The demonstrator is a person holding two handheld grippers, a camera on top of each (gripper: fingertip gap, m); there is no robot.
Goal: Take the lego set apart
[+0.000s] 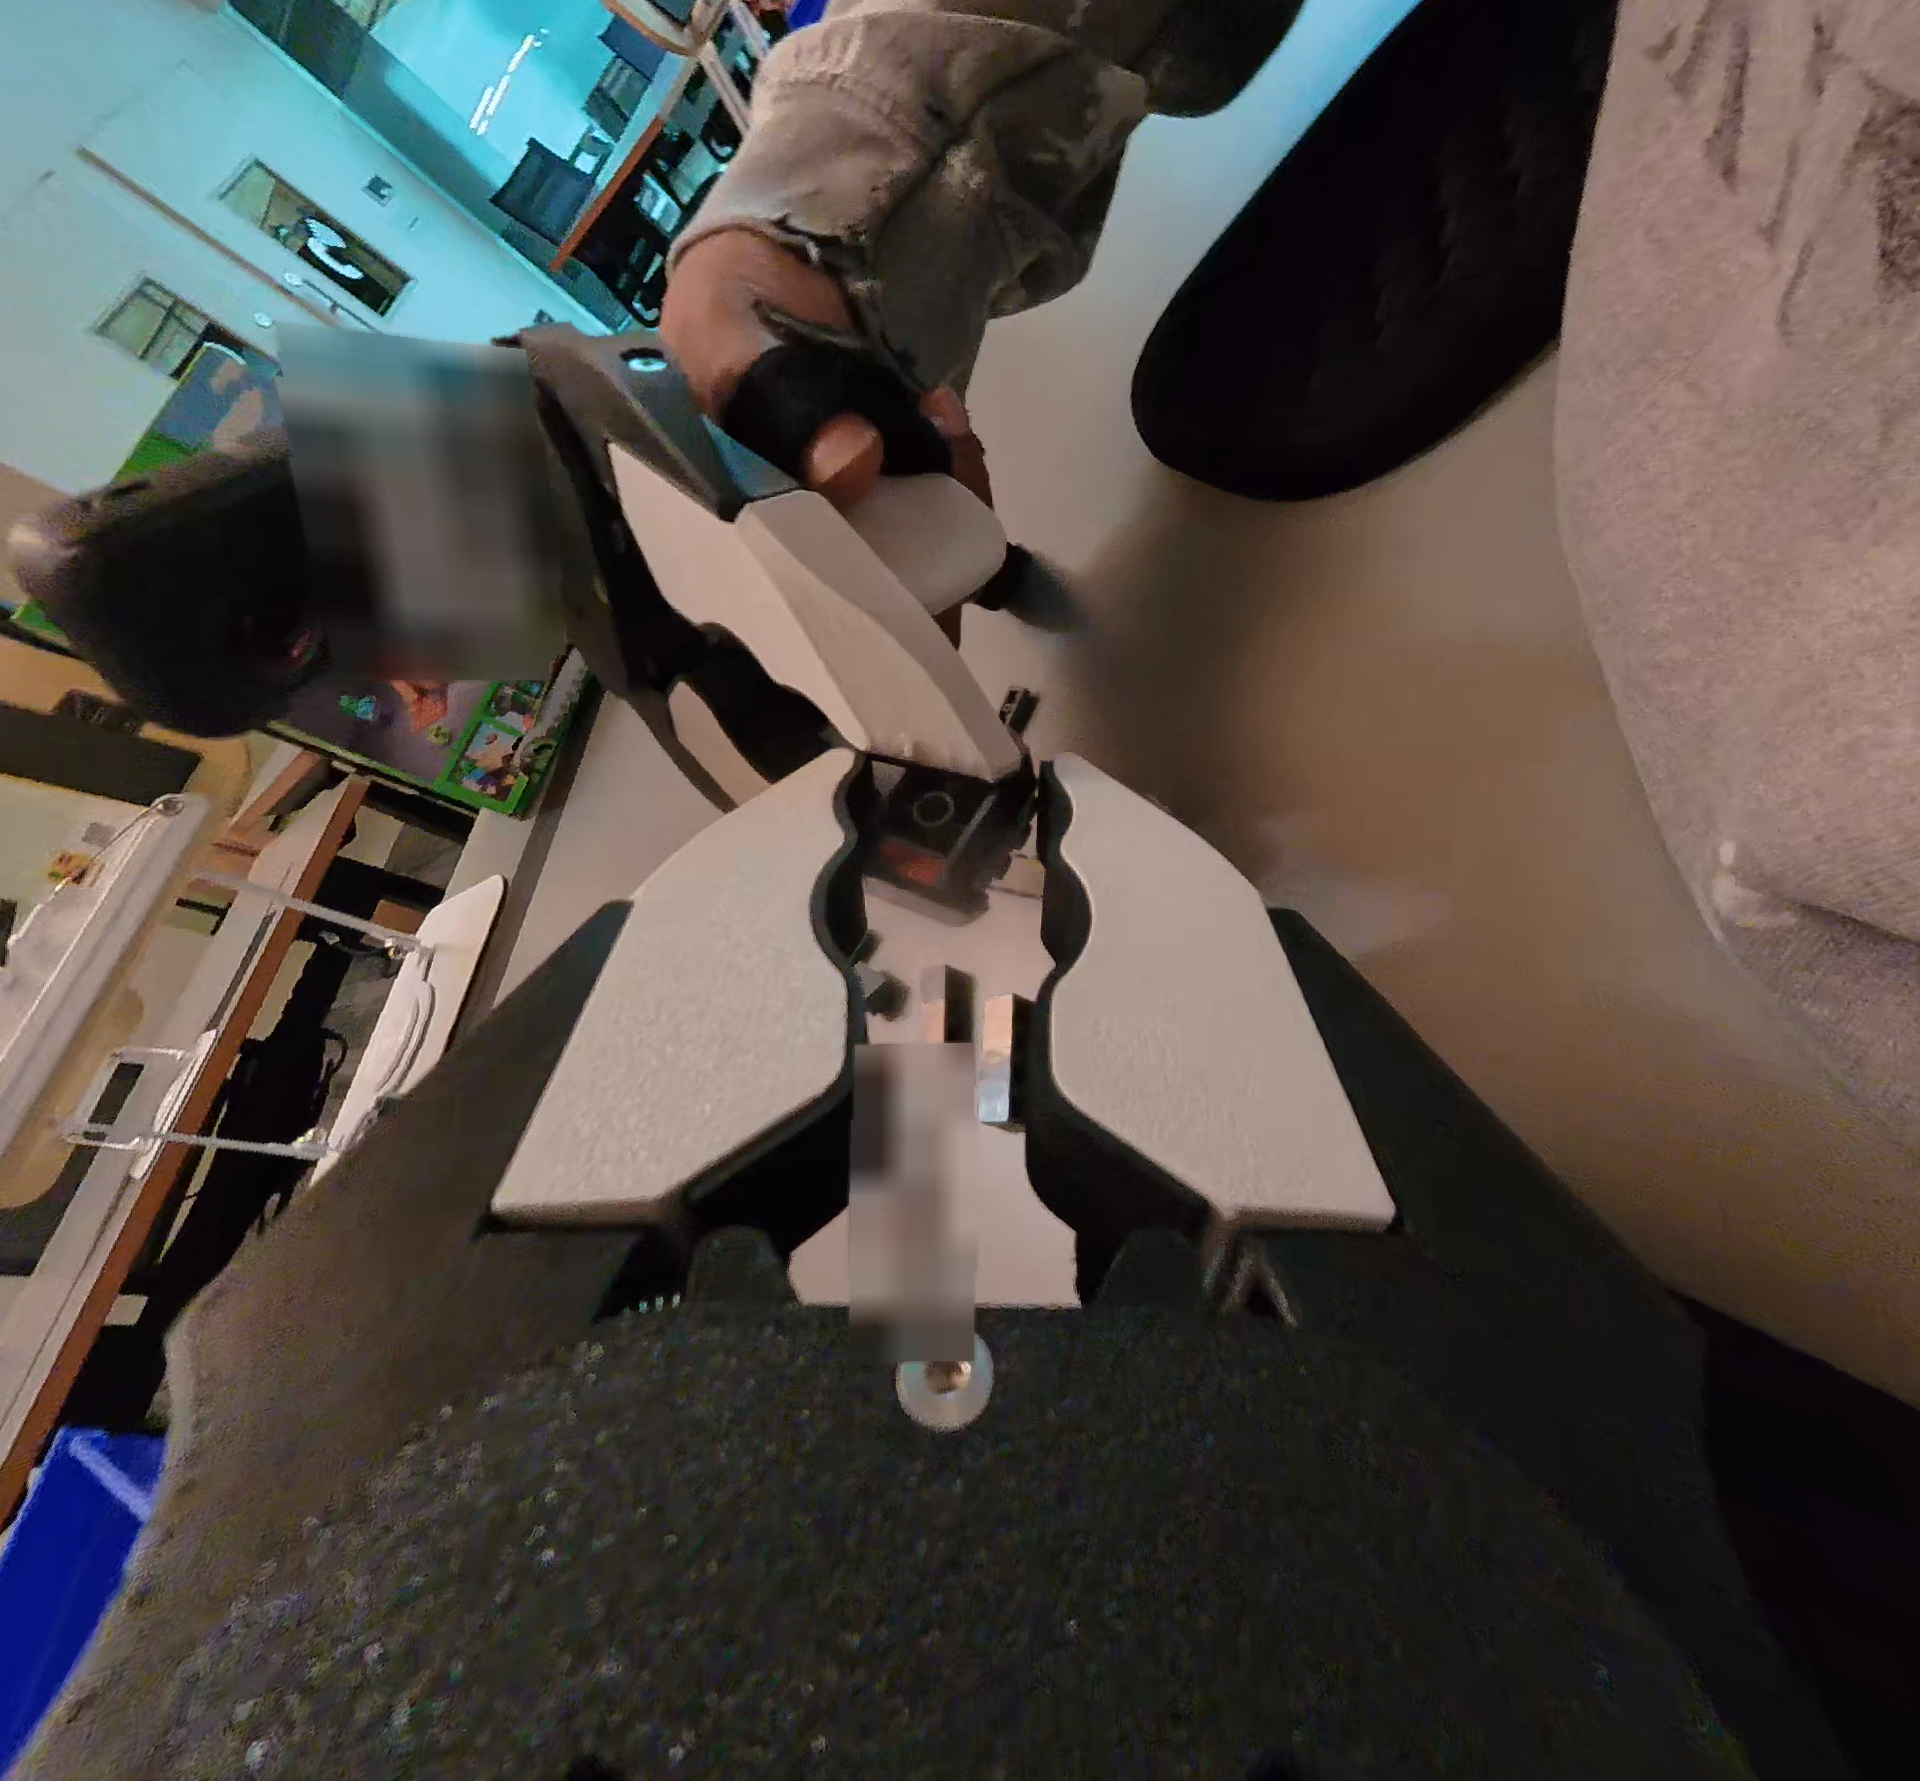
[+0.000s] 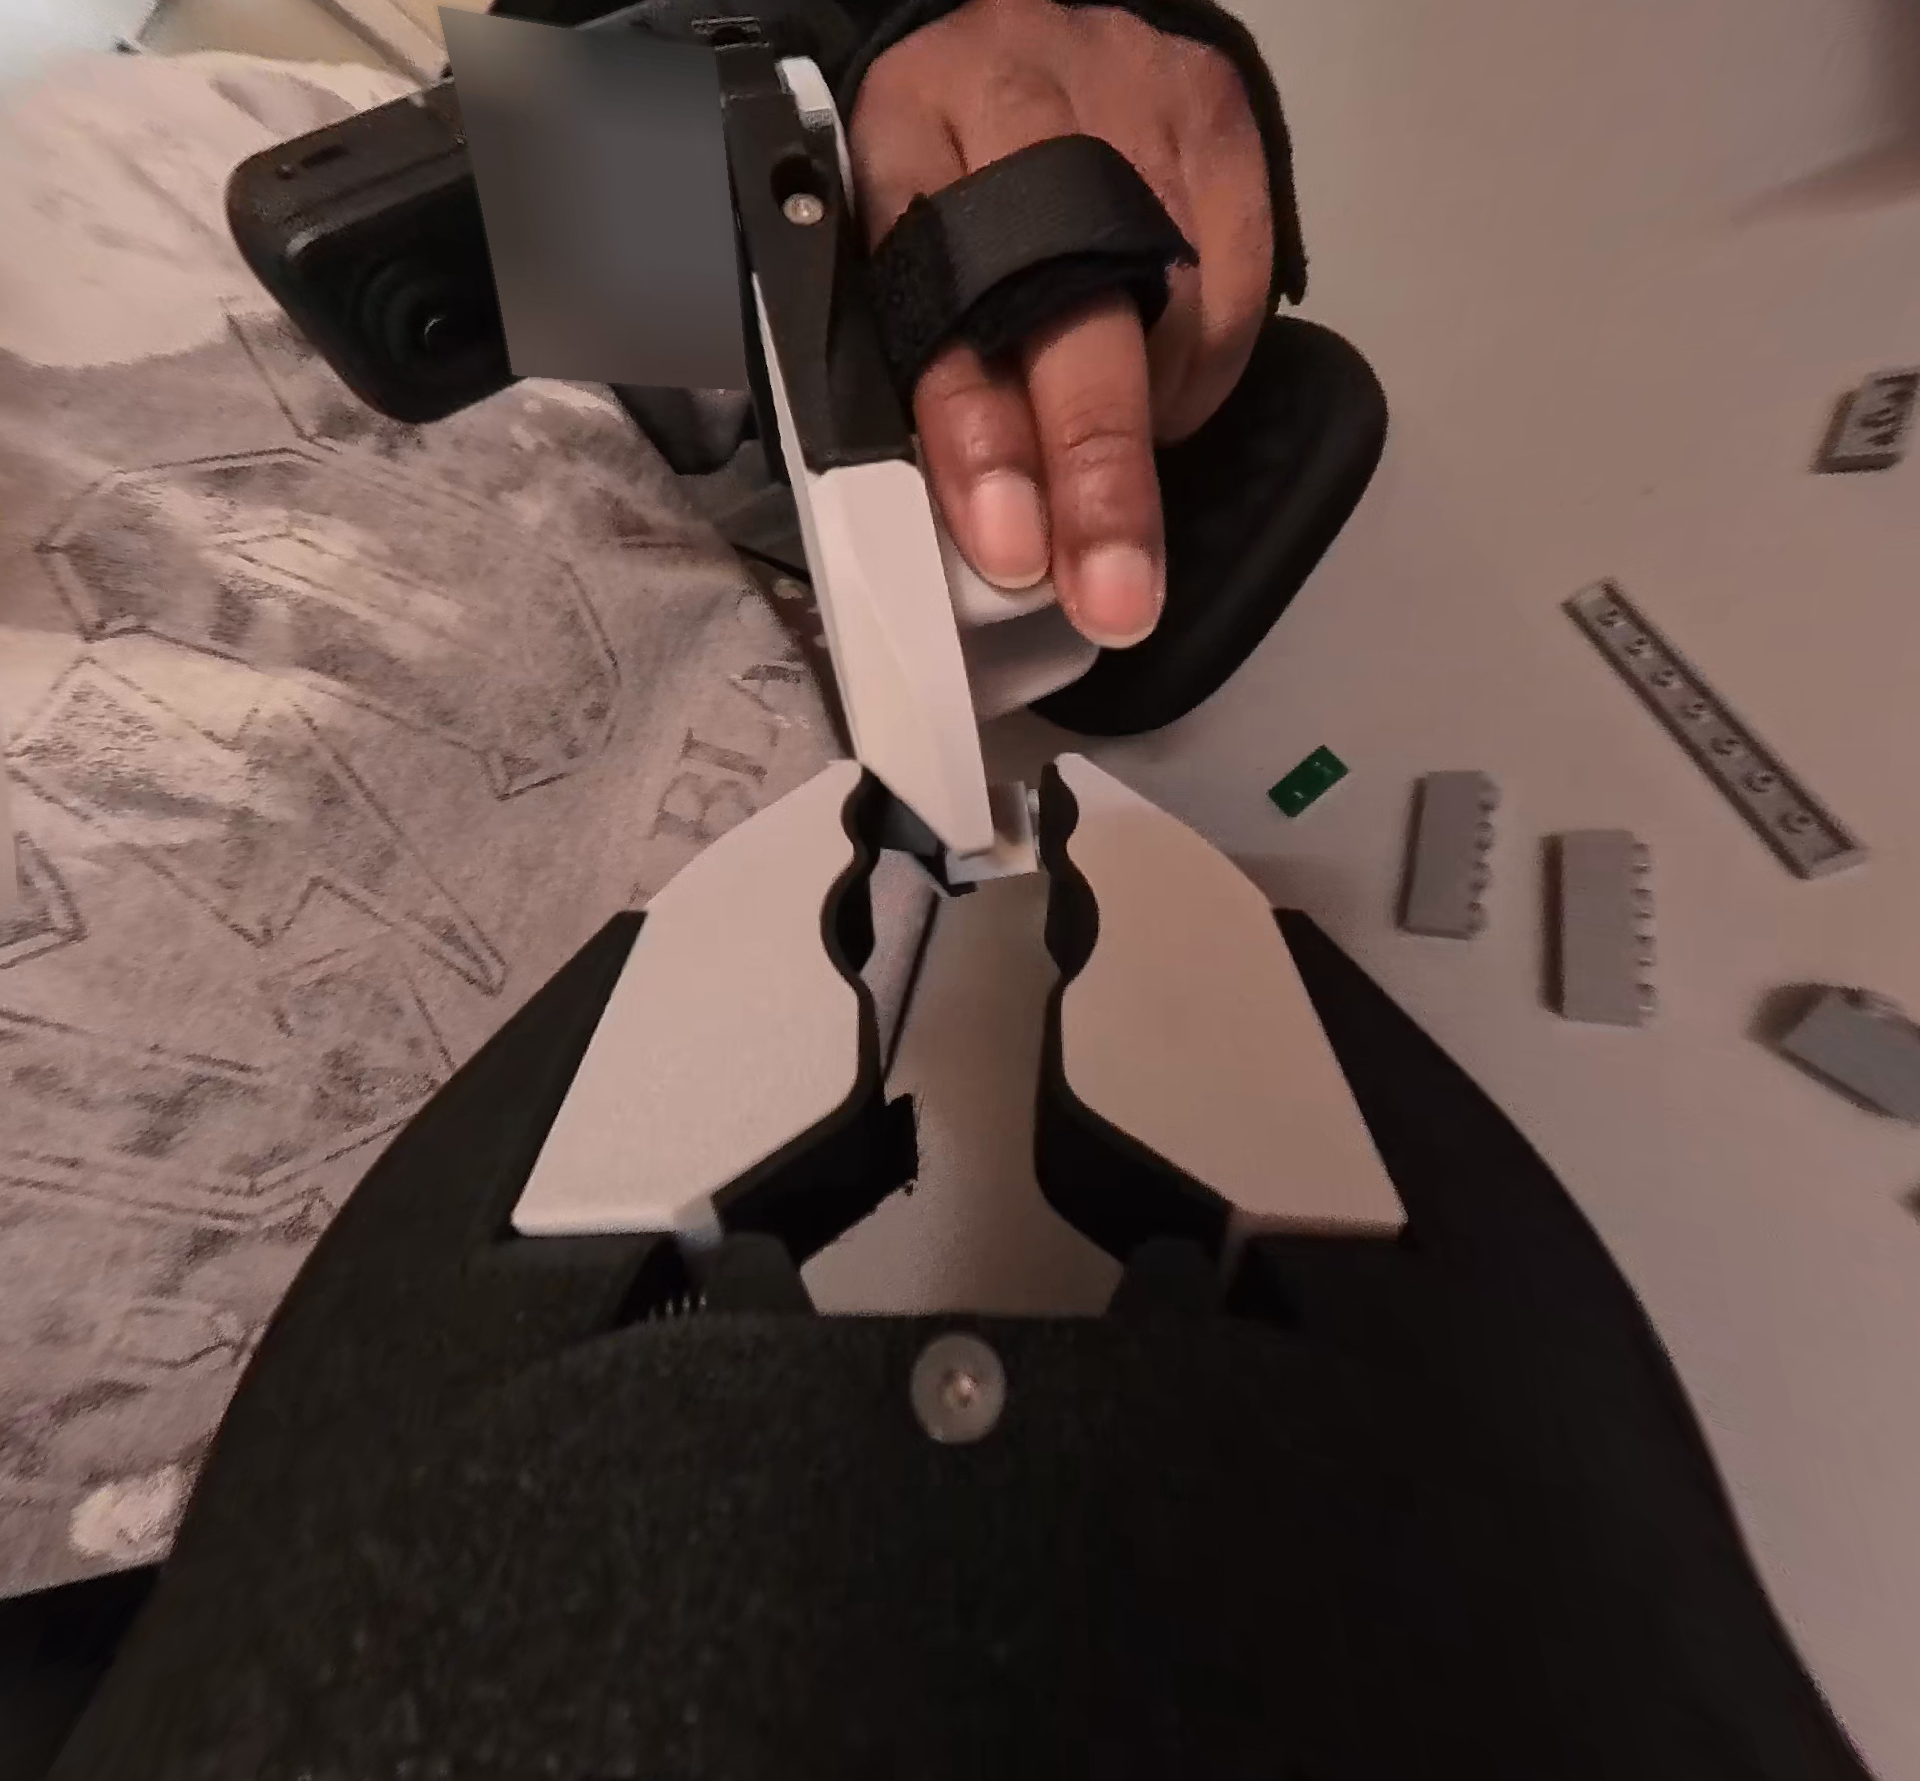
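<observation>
The lego set (image 1: 935,832) is a small black block with a red part, held off the white table (image 1: 1195,692). My left gripper (image 1: 945,781) is shut on it from both sides. A white finger (image 1: 862,630) of my right gripper comes in from the upper left and meets the top of the block. In the right wrist view my right gripper (image 2: 951,791) is shut on a pale part of the set (image 2: 1013,843). A finger (image 2: 904,671) of the left gripper comes down from above onto the same piece. Most of the set is hidden by the fingers.
Loose grey bricks (image 2: 1449,853) (image 2: 1600,926), a long grey plate (image 2: 1704,723), a small green piece (image 2: 1309,781) and other grey parts (image 2: 1849,1061) lie on the table to the right. A black oval pad (image 2: 1278,536) sits behind the hands. A person's grey sweater (image 2: 312,692) is close on the left. My two grippers' fingertips are within a few centimetres of each other.
</observation>
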